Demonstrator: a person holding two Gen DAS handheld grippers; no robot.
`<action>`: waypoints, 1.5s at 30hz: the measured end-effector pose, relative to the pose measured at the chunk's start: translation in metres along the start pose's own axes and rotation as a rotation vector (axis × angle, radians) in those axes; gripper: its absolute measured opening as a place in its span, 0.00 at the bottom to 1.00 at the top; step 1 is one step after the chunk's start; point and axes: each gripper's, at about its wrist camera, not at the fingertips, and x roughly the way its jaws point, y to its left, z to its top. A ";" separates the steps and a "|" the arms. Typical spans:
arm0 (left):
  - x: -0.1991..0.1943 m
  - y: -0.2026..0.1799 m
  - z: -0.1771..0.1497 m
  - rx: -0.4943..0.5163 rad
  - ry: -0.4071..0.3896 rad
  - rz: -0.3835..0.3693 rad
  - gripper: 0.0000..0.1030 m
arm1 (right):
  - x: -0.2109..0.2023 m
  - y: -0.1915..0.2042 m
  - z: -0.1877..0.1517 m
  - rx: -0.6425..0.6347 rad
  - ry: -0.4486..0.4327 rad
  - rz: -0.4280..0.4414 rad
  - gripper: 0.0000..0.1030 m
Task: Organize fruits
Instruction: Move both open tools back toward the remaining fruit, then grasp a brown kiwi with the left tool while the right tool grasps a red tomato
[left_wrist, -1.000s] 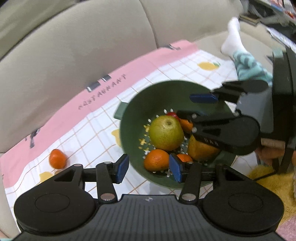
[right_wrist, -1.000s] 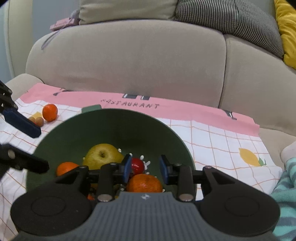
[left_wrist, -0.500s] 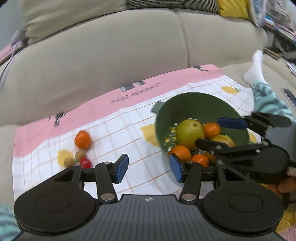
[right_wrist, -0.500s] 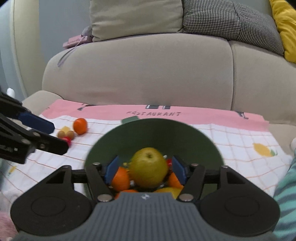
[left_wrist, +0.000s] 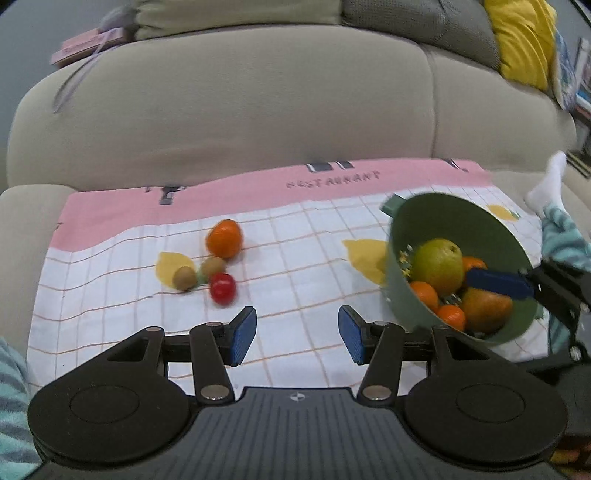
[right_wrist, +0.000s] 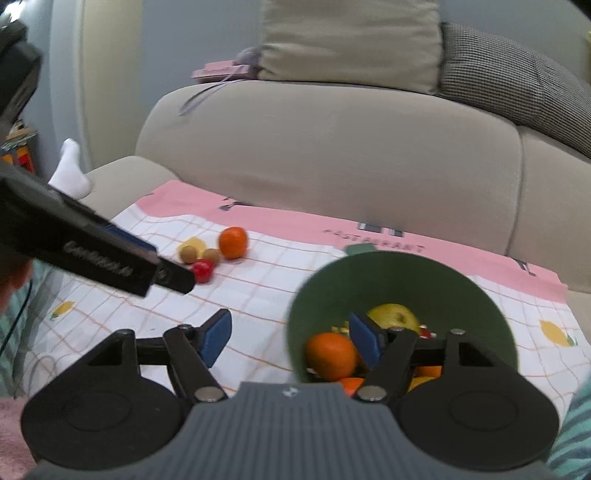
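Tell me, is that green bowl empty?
No. The green bowl holds a pear and several oranges.

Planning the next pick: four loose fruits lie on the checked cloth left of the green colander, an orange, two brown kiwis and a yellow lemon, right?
Not quite: the fourth is a small red fruit, not a lemon, as the left wrist view shows. The orange and two brown kiwis lie there, left of the green colander.

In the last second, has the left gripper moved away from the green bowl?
Yes. The left gripper has swung left: the green bowl now sits at the view's right, and loose fruit on the checked cloth lies ahead.
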 end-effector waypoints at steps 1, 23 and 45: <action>0.000 0.005 -0.001 -0.015 -0.008 0.006 0.59 | 0.001 0.004 0.001 -0.003 0.002 0.009 0.67; 0.033 0.079 -0.008 -0.212 0.010 0.016 0.65 | 0.069 0.048 0.020 -0.086 0.075 0.041 0.59; 0.088 0.114 0.005 -0.198 0.037 0.042 0.32 | 0.153 0.072 0.035 -0.115 0.126 0.107 0.28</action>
